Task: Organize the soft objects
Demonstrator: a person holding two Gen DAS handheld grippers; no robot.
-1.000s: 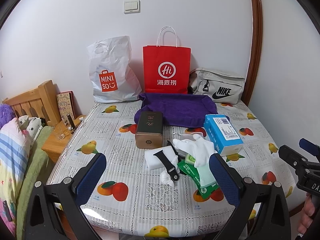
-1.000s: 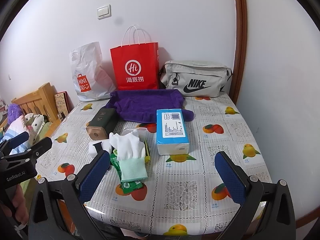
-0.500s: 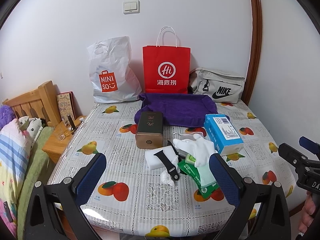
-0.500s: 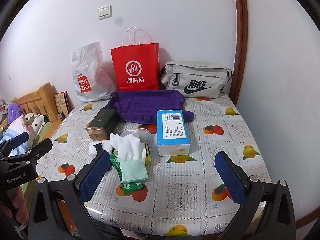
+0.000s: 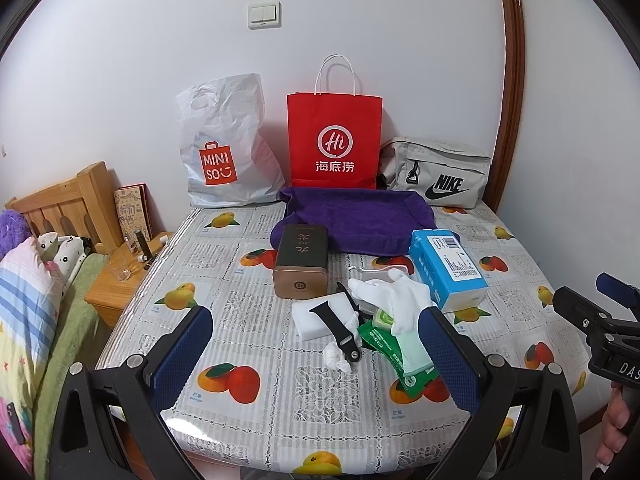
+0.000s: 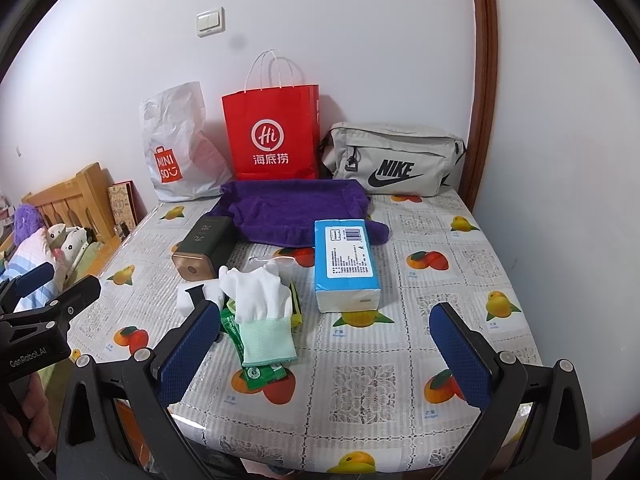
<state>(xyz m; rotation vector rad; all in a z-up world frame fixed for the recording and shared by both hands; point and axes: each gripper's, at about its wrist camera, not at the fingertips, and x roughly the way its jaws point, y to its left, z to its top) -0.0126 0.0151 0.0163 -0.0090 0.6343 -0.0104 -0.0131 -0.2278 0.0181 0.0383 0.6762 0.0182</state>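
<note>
Bedroom corner, white wall, bench (image 5: 280, 420) under a fruit-print cover. At the back edge: white Miniso bag (image 5: 224, 148), red paper bag (image 5: 334, 140), grey Nike pouch (image 5: 438, 178) in a row, purple towel (image 5: 352, 220) spread just in front of them.

Mid-bench clutter: dark tin (image 5: 301, 264), blue tissue pack (image 6: 346, 264), white glove (image 6: 262, 300) with a pale green cuff lying on top of a green wipes packet (image 6: 260, 372). Black watch strap (image 5: 336, 330) on a white sponge (image 5: 310, 318), a crumpled white scrap (image 5: 336, 356) beside it.

Left gripper (image 5: 320, 360): released, jaws wide, nothing in them, hovering off the near edge. Right gripper (image 6: 326, 352): same, wide apart and empty.

Key relation: glove is the nearest soft item. In the right wrist view it sits at about 11 o'clock from the gripper, just past the left finger. In the left wrist view it sits at about 1 o'clock, partly behind the right finger. So it lies between the two tools, near to both; I can't call which is nearer.

Glove's long axis runs near-to-far, cuff toward us, fingers pointing at the tin. Guess: take it at the cuff, jaws across the axis. Risk: the wipes packet underneath comes up with it.
</note>
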